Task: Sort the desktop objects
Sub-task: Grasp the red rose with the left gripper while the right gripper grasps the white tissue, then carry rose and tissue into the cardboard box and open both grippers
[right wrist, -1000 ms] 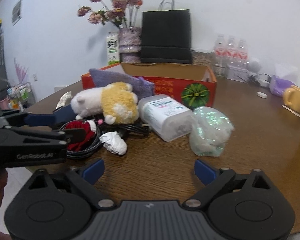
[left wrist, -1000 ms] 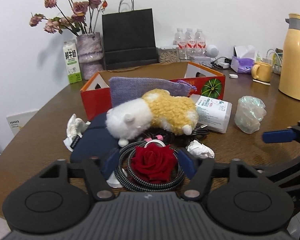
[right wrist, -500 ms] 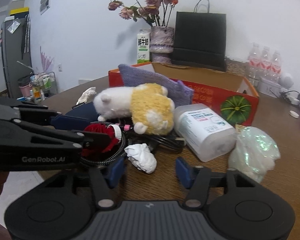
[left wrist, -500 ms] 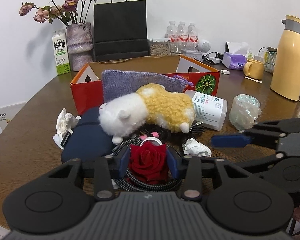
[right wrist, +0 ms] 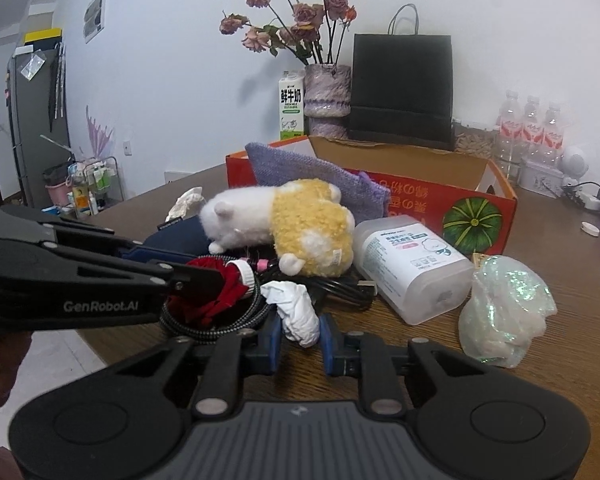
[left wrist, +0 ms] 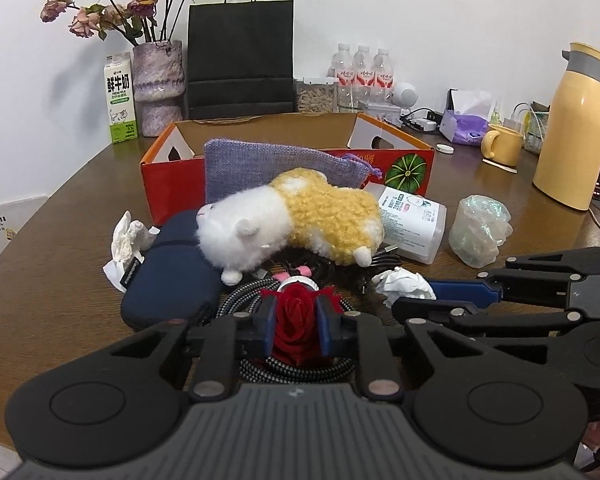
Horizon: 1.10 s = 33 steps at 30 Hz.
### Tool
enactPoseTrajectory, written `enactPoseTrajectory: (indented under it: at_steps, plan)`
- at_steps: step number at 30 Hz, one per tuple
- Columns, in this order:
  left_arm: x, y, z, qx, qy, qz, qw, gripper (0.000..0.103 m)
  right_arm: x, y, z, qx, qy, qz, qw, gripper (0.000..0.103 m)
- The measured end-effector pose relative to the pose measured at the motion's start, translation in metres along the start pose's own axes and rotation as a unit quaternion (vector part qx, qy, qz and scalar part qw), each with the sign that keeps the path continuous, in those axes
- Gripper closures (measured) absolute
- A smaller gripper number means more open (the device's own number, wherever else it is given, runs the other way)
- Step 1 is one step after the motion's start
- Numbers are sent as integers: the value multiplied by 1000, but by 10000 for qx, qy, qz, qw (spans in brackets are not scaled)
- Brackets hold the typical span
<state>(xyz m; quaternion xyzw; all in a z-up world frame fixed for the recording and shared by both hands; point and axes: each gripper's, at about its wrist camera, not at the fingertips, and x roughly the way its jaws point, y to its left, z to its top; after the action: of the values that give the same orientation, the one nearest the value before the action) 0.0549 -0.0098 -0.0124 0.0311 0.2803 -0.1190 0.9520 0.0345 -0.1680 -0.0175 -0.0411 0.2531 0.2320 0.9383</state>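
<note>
A red rose (left wrist: 296,310) lies on a coil of braided cable (left wrist: 300,372) at the near edge of the pile. My left gripper (left wrist: 296,322) has the rose between its blue pads, which press its sides as the jaws are closing. The right wrist view shows that gripper (right wrist: 204,276) reaching in from the left over the rose (right wrist: 224,298). My right gripper (right wrist: 300,340) is shut on a crumpled white tissue (right wrist: 298,314), just right of the coil. In the left wrist view its fingers (left wrist: 459,292) flank the tissue (left wrist: 403,284).
Behind lie a white-and-yellow plush toy (left wrist: 292,220), a navy pouch (left wrist: 168,280), a wipes container (left wrist: 411,220), a shiny wrapped bundle (left wrist: 479,232) and a purple knitted bag (left wrist: 260,164) leaning on an open red cardboard box (left wrist: 172,184). A yellow thermos (left wrist: 571,132) stands far right.
Both pairs of jaws have closed. The left pads came in from wide apart onto the rose. The right gripper swung left to the tissue and closed around it.
</note>
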Motion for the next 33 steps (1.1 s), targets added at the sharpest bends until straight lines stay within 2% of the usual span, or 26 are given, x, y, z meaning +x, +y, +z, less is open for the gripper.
enactPoseTrajectory:
  at_steps: [13,19,23,33]
  plan:
    - [-7,3,7,-261,-319,-184,9990,83,-15,3,1,50,-144,-99,9998,84]
    - [4,1,-3,-183,-540,-36,9984,83,-12,1,0,100,-109,-119,9998,84]
    - [5,-1,-5,-153,-555,-16,9983,83,-10,1,-1,127,-75,-139,9998,84]
    - [-15,3,18,-150,-867,-55,9961,83,-14,-6,20,213,-357,-168,9990,84]
